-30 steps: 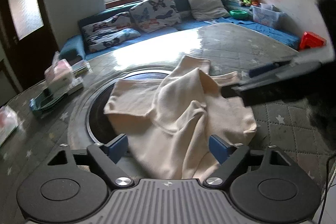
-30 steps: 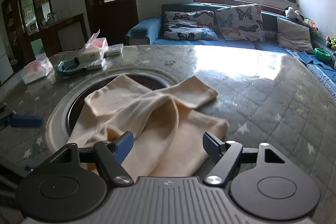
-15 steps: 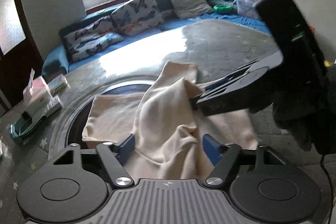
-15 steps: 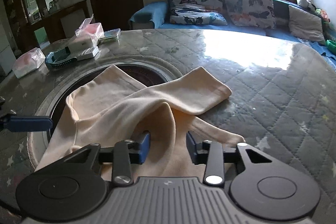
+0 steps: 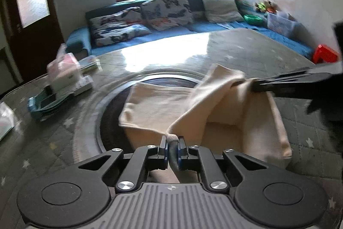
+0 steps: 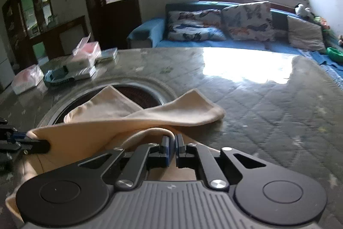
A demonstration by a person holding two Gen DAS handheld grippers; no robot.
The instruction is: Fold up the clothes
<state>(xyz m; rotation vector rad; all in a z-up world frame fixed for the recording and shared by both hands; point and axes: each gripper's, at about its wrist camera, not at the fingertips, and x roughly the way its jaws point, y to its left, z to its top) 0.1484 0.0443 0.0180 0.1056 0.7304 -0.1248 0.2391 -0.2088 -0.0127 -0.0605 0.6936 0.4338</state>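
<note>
A cream garment lies crumpled over the round inset of the quilted table. My left gripper is shut on a pinched fold of its near edge. My right gripper is shut on another edge of the same garment and shows as a dark bar in the left wrist view. The cloth is lifted and stretched between the two grippers. The left gripper also shows at the left edge of the right wrist view.
A tissue box and a blue tray sit at the table's left, with a plastic bag beyond. A blue sofa with butterfly cushions runs behind the table. A red stool stands at the right.
Both grippers went from open to shut on edges of the garment. The cloth between them has been lifted and pulled taut; the right gripper closed first.
</note>
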